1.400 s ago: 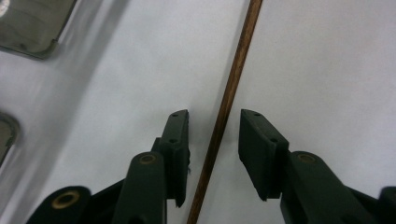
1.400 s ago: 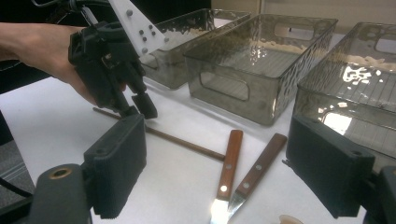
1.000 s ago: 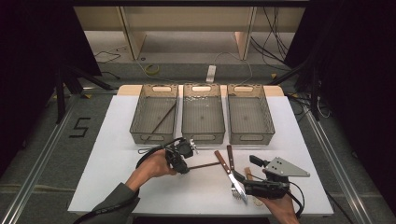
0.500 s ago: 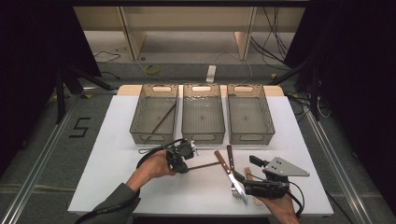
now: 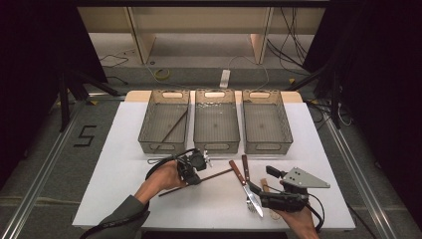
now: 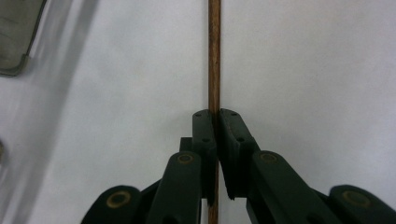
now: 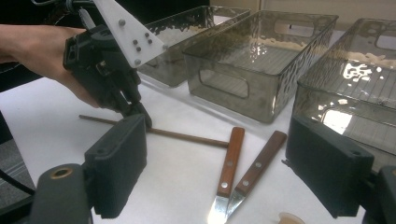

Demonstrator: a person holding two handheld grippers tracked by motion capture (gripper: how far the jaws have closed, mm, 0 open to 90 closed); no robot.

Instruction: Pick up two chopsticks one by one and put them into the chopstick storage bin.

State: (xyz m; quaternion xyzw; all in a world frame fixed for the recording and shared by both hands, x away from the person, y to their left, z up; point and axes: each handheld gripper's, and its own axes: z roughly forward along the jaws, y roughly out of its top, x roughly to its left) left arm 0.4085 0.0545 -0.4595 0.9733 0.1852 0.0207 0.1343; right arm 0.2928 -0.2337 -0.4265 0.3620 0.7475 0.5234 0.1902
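My left gripper point(image 6: 214, 122), jaws just closing, clamps the thin brown wooden stick point(image 6: 214, 51) crosswise, stick running straight ahead (right gripper point(image 7: 224, 172) gapes idle nearby).

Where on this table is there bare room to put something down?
The white tabletop is bare left of the left bin, down to the near left corner. A narrower bare strip runs right of the right bin. It is crowded in front: the left claw shut on the chopstick, two wooden-handled utensils, and the open right claw.
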